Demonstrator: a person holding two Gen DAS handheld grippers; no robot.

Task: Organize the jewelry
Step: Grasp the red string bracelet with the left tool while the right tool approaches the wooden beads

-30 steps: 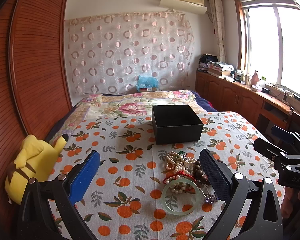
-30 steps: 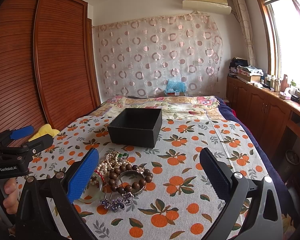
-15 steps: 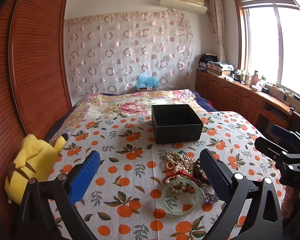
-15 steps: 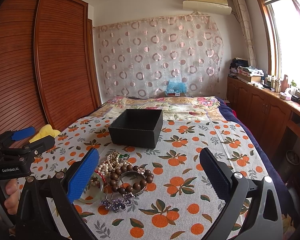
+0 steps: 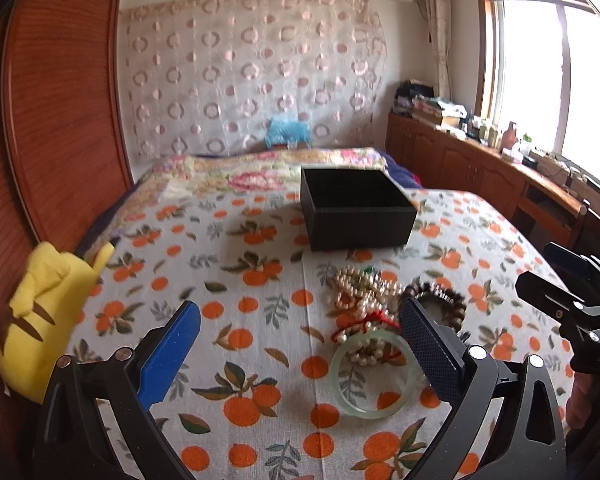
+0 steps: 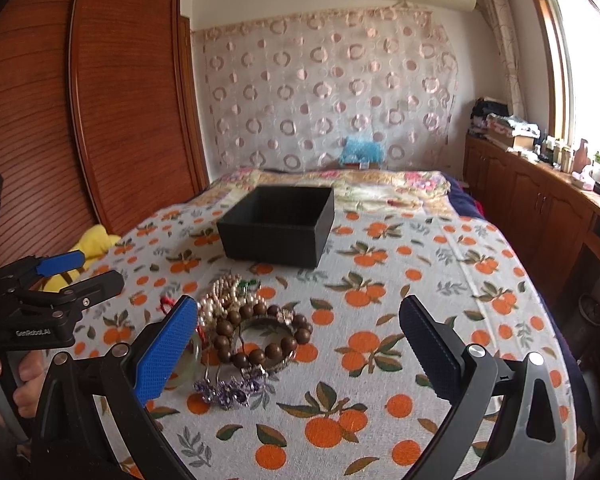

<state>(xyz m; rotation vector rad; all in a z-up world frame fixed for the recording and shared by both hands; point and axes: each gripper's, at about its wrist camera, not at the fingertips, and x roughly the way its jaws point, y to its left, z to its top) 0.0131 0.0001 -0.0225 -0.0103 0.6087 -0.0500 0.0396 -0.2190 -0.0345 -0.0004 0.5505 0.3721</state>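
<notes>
Hovering above the orange-printed bedcover, the left gripper and the right gripper both have their fingers wide apart, holding nothing. The jewelry pile lies on the cover just before the black box, with a green bangle nearest the left gripper.

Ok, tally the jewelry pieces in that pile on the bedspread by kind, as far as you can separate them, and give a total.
Pale green bangle: 1
Brown wooden bead bracelet: 1
Purple flower piece: 1
Pearl strands: tangled, at least 1
Red cord piece: 1
Total: at least 5; the black box looks empty.
</notes>
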